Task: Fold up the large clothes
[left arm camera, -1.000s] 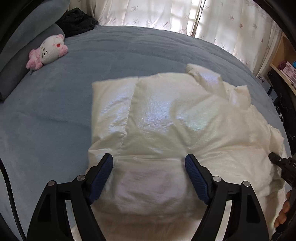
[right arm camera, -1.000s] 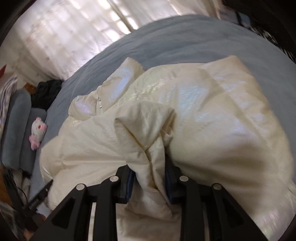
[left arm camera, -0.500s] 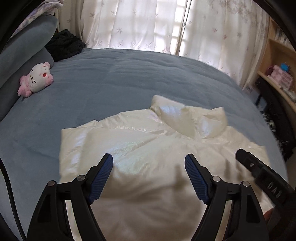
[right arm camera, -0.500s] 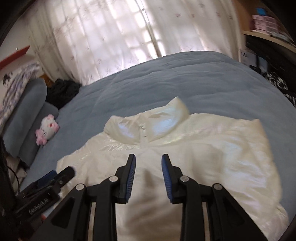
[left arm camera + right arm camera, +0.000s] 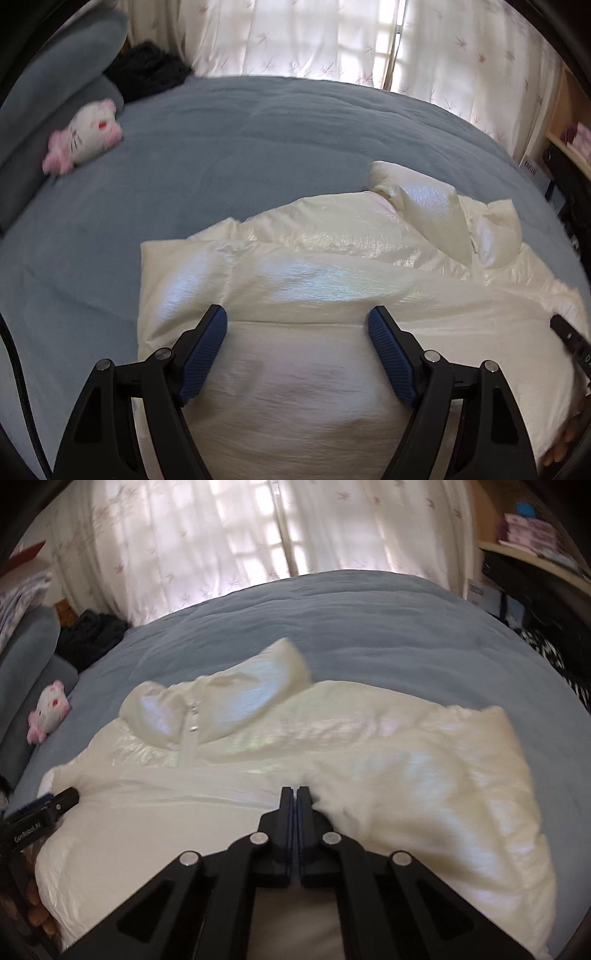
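A cream, shiny puffer jacket [image 5: 332, 266] lies spread on the blue bed [image 5: 258, 147], collar [image 5: 432, 206] towards the window. My left gripper [image 5: 295, 312] hovers open over the jacket's near left part, with nothing pinched between its blue pads. In the right wrist view the same jacket [image 5: 369, 757] fills the middle, its collar [image 5: 236, 701] at the far left. My right gripper [image 5: 295, 790] is shut, jaws pressed together with no cloth between them, just above the jacket's middle. Fingers of the person's hands show at the lower edges of both views.
A pink and white plush toy [image 5: 83, 138] lies by grey pillows [image 5: 55, 74] at the far left. Dark clothing [image 5: 147, 74] is heaped at the bed's far corner. Curtains [image 5: 258, 535] cover the window behind. Shelves [image 5: 535, 535] stand to the right of the bed.
A second ago my right gripper held a bunched fold of the jacket. It let go, drew back and closed empty. The jacket now lies flat, and the left gripper shifted over it.
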`<state>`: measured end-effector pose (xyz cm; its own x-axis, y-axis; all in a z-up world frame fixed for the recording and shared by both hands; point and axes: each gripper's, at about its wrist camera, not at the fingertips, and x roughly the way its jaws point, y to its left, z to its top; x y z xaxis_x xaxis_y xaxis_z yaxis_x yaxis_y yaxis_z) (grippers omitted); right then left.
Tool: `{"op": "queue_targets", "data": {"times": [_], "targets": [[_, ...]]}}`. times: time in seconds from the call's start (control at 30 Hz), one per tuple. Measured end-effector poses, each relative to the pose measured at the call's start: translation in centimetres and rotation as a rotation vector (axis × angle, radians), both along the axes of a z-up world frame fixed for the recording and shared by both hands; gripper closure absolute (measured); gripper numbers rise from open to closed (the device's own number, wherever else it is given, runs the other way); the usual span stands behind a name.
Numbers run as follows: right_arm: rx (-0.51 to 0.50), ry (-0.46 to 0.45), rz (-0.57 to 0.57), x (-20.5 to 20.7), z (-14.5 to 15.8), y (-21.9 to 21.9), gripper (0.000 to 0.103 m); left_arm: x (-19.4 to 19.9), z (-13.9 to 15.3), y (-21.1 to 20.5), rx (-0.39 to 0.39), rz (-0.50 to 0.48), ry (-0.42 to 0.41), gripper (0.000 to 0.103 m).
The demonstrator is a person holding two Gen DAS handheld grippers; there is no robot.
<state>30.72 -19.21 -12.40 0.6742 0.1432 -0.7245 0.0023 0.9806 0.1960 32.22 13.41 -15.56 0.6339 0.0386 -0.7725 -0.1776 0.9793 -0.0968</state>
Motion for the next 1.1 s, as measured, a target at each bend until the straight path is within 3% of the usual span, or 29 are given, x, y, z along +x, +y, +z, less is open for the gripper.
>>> {"op": "queue_targets", "data": {"times": [0.2, 0.3, 0.4, 0.47, 0.63, 0.8, 1.1], "targets": [[0.074, 0.022, -0.045, -2.0, 2.1, -0.9, 0.097, -2.1, 2.1, 0.1, -0.001, -0.006, 0.012, 0.025], [0.120, 0.028, -0.003, -3.8, 3.6, 0.4, 0.095, -4.2, 3.7, -1.1, 0.003, -0.045, -0.013, 0.025], [0.147, 0.049, 0.050, -5.2, 4.3, 2.4, 0.086, -6.5, 4.7, -3.1, -0.004, -0.095, -0.022, 0.025], [0.156, 0.055, 0.094, -6.4, 4.5, 4.2, 0.079, -7.5, 4.8, -4.2, -0.005, -0.122, -0.016, 0.025], [0.118, 0.116, 0.119, -7.5, 2.2, 6.1, 0.078, -9.1, 2.8, -5.9, 0.022, -0.161, 0.044, 0.025], [0.181, 0.162, 0.074, -8.4, 0.5, 3.2, 0.078, -9.7, 1.1, -5.3, 0.044, -0.147, 0.092, 0.025], [0.210, 0.174, -0.014, -13.3, 2.2, -1.4, 0.078, -13.4, 3.5, -3.8, 0.041, -0.126, 0.110, 0.025]]}}
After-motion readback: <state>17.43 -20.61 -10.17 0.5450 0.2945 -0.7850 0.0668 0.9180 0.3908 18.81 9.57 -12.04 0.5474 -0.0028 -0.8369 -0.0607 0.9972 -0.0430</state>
